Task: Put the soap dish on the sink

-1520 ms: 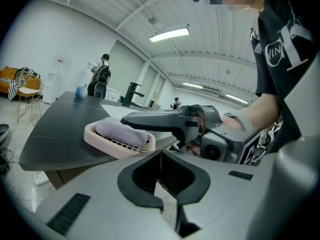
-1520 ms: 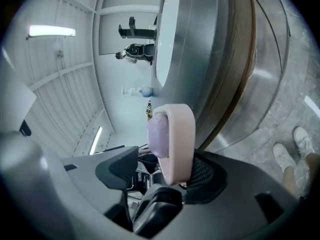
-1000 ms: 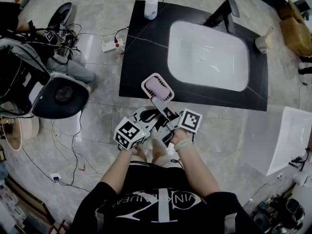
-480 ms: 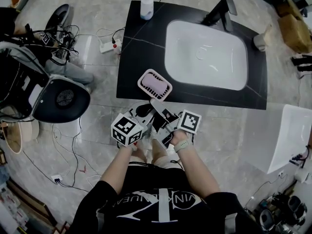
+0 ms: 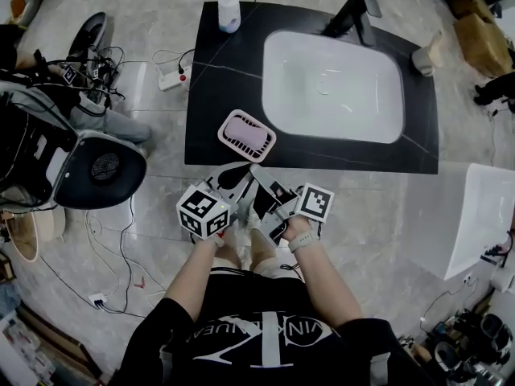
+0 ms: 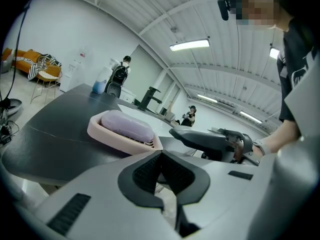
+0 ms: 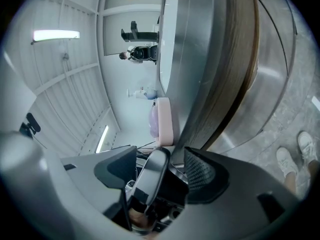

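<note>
The pink soap dish (image 5: 246,135) with a lilac soap bar lies flat on the black countertop (image 5: 216,87), near its front left corner and left of the white sink basin (image 5: 334,87). In the left gripper view the dish (image 6: 102,133) sits just beyond my jaws. My left gripper (image 5: 230,174) hangs short of the counter's front edge, shut and empty. Beside it my right gripper (image 5: 259,173) is open, its tips a little short of the dish and not touching. The right gripper view shows the dish (image 7: 164,121) edge-on past the right gripper (image 7: 159,161).
A black faucet (image 5: 348,13) stands behind the basin and a spray bottle (image 5: 229,8) at the counter's back left corner. A cup (image 5: 422,59) is at the right rim. A chair (image 5: 96,163), cables and a power strip (image 5: 173,77) lie on the floor left; a white tub (image 5: 483,215) right.
The soap dish now rests farther onto the counter. The right gripper's jaw, which reached the dish a second ago, has drawn back from it. Both grippers stay close together.
</note>
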`<state>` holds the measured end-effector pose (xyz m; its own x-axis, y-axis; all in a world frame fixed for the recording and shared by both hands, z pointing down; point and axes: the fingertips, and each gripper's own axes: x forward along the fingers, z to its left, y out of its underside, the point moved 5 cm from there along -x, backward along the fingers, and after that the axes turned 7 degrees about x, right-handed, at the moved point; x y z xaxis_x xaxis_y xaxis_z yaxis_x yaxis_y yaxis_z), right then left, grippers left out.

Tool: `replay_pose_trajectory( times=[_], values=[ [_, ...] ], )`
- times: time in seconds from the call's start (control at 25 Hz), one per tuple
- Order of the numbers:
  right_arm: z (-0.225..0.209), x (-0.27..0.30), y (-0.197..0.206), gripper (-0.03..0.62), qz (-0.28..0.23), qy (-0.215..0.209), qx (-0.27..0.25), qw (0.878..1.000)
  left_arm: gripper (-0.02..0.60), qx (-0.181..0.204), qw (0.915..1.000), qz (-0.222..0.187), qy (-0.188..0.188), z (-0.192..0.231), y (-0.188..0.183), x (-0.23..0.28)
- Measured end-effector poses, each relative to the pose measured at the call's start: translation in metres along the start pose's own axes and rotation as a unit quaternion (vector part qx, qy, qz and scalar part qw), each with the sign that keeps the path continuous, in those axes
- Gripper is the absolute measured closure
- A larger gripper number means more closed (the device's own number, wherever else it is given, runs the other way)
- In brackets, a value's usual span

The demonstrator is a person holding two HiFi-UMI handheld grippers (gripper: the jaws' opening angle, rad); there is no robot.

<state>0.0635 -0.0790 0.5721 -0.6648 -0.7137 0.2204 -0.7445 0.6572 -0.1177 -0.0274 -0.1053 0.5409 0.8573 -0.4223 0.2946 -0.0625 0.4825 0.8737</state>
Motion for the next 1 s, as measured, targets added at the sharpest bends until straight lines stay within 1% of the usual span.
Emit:
replay_pose_trajectory(
  times=[0.16,0.28,0.32,0.4,0.52,0.64,0.76,0.88,0.92,0.96,1.0],
  values=[
    [0.0,-0.009,0.002,0.31,0.0,-0.007,-0.001,1.0,0.566,0.0,0.9999,-0.015,0.004,-0.002,-0.005,-0.005],
    [0.005,-0.018,0.002,0.317,0.003,-0.021,-0.008,1.0,0.566,0.004,0.9998,-0.019,0.002,-0.003,-0.009,-0.01],
    [0.007,-0.021,0.002,0.335,0.004,-0.024,-0.011,1.0,0.566,0.005,0.9998,-0.019,0.001,-0.003,-0.011,-0.012],
    [0.011,-0.024,0.001,0.404,0.006,-0.026,-0.022,0.999,0.566,0.005,0.9997,-0.023,-0.005,-0.001,-0.014,-0.018],
    [0.019,-0.028,-0.001,0.479,0.009,-0.028,-0.052,0.998,0.566,0.006,0.9995,-0.028,-0.015,0.005,-0.018,-0.026],
    [0.03,-0.031,-0.005,0.522,0.006,-0.037,-0.086,0.996,0.566,0.012,0.9992,-0.03,-0.024,0.009,-0.024,-0.032],
    [0.043,-0.036,-0.009,0.539,-0.002,-0.048,-0.121,0.992,0.566,0.019,0.9987,-0.034,-0.032,0.012,-0.033,-0.039],
    [0.06,-0.036,-0.016,0.545,-0.015,-0.062,-0.161,0.985,0.566,0.027,0.998,-0.04,-0.041,0.017,-0.041,-0.043],
    [0.065,-0.037,-0.018,0.545,-0.022,-0.059,-0.173,0.983,0.566,0.03,0.9976,-0.043,-0.044,0.018,-0.044,-0.045],
    [0.068,-0.039,-0.019,0.548,-0.031,-0.048,-0.185,0.981,0.566,0.033,0.9973,-0.045,-0.048,0.02,-0.047,-0.048],
    [0.067,-0.042,-0.021,0.551,-0.039,-0.025,-0.198,0.979,0.566,0.035,0.9968,-0.048,-0.052,0.021,-0.049,-0.05]
  ],
)
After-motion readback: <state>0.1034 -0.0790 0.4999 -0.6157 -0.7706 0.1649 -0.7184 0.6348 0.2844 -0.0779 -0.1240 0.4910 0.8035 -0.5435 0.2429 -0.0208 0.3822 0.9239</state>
